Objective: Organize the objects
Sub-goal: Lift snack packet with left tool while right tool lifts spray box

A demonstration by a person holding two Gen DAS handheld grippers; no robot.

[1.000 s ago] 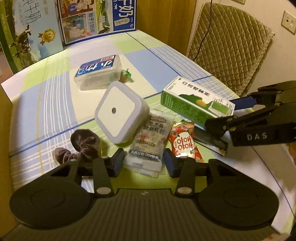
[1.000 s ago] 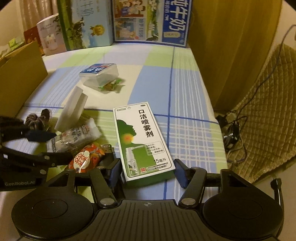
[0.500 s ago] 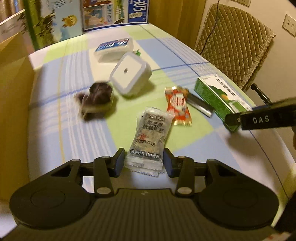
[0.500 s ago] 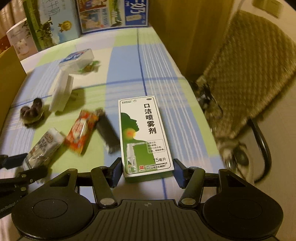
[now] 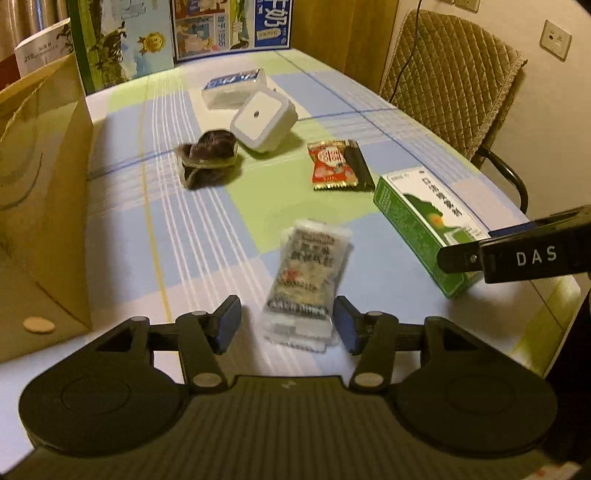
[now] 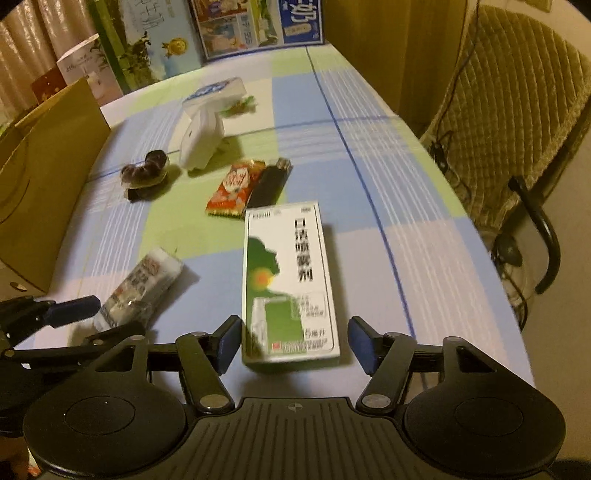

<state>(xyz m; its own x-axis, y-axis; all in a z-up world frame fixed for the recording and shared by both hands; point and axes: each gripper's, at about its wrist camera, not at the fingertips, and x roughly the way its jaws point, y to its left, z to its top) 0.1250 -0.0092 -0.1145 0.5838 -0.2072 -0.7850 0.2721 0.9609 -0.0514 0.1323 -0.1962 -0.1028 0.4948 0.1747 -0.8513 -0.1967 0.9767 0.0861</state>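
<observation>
- Surface (image 5: 388,122) first: a checked blue, green and white cloth spread wide, with a padded chair (image 5: 454,77) off its right edge and printed cartons (image 5: 229,26) standing along the far end.
- Brown cardboard box (image 5: 40,192) sits on the left edge, close beside the left tongs (image 5: 287,325).
- Green-and-white spray box (image 6: 286,284) lies flat, long axis running straight away from the right tongs (image 6: 291,345), near end between the spread jaws, nothing pinched. A moment ago those jaws sat tight against its sides; now there's a gap on the right side.
- Clear snack packet (image 5: 308,280) lies flat too, long axis away from the left tongs and leaning slightly right at the far end. Its near end sits between the parted blue pads (image 5: 227,323), with daylight on the left side. Half a second back the pads were closer in on it.
- White square plug-in unit (image 5: 264,120) stands tilted mid-surface, with a clear lidded box bearing a blue label (image 5: 234,86) right behind it.
- Dark hair scrunchie (image 5: 208,157) just left of the white unit, nearer the cardboard.
- Red snack sachet (image 5: 332,164) overlaps a black lighter (image 6: 269,181) on its right; the pair lies between the white unit and the spray box, clear of both tongs.
- Small green-wrapped sweet (image 6: 242,105) beside the lidded box, far off.
- Both packets now lie nearer the front edge, well apart from the cluster they touched a second ago.
</observation>
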